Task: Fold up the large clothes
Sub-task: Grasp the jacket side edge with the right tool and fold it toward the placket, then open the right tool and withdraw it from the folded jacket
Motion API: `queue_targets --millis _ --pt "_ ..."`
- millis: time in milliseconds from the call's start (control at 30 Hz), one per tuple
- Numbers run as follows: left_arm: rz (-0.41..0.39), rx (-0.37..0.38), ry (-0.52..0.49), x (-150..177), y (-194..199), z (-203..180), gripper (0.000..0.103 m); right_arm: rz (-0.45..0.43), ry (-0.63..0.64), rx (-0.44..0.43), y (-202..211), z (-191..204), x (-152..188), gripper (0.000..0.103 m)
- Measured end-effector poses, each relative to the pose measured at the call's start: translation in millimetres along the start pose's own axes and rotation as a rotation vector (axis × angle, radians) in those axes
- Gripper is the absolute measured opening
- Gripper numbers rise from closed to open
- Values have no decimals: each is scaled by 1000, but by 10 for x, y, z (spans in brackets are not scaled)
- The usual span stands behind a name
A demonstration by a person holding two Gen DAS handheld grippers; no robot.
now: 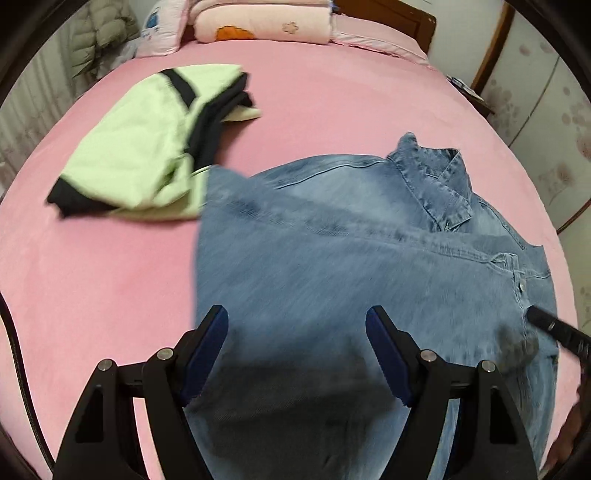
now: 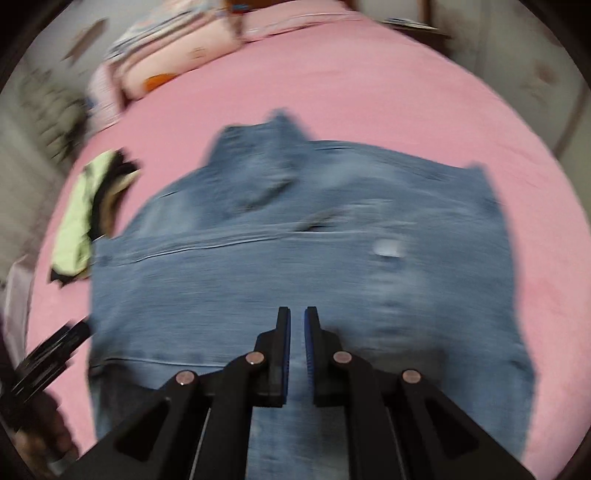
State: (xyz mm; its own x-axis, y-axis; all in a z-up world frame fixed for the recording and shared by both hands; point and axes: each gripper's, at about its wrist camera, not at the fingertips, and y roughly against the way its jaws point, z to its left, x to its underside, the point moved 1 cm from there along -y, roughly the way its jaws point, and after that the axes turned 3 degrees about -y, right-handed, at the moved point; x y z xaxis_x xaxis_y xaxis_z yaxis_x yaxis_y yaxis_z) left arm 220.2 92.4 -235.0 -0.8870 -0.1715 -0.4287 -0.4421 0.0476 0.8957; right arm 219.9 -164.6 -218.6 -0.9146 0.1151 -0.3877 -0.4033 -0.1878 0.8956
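We've got the denim shirt (image 1: 332,236) spread flat on the pink bed sheet (image 1: 110,277), collar (image 1: 436,184) at the far end from both grippers. Left gripper (image 1: 295,332) is spread wide over the shirt's near left part, nothing btwn the fingers, blue pads (image 1: 207,354) facing in; its shadow falls on the fabric just below. Shirt's left edge runs just inside the left finger.

Right gripper (image 2: 296,332) is almost pressed together, only a narrow slit btwn the pads, nothing visibly pinched. It sits over the near middle of the shirt (image 2: 295,266); can't tell if it touches the cloth, right wrist view is badly motion-blurred. In the left wrist view, the tip of the right gripper's finger (image 1: 554,328) shows at far right, next to the button placket (image 1: 517,280).

Ahead-left of the left gripper: folded light-green and black garment (image 1: 147,147), its near corner touching or just overlapping the shirt's far left corner. Same garment (image 2: 81,218) sits far left of the right gripper. Pink pillows (image 1: 258,22) lie beyond, at the headboard (image 1: 388,14). Left gripper's arm (image 2: 44,358) shows at the left edge of the right wrist view.
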Motion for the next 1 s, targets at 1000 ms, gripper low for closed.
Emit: queue_targets --millis 1000 --pt "115 -22 53 -235 -321 11 81 -16 -133 148 33 -1073 4 7"
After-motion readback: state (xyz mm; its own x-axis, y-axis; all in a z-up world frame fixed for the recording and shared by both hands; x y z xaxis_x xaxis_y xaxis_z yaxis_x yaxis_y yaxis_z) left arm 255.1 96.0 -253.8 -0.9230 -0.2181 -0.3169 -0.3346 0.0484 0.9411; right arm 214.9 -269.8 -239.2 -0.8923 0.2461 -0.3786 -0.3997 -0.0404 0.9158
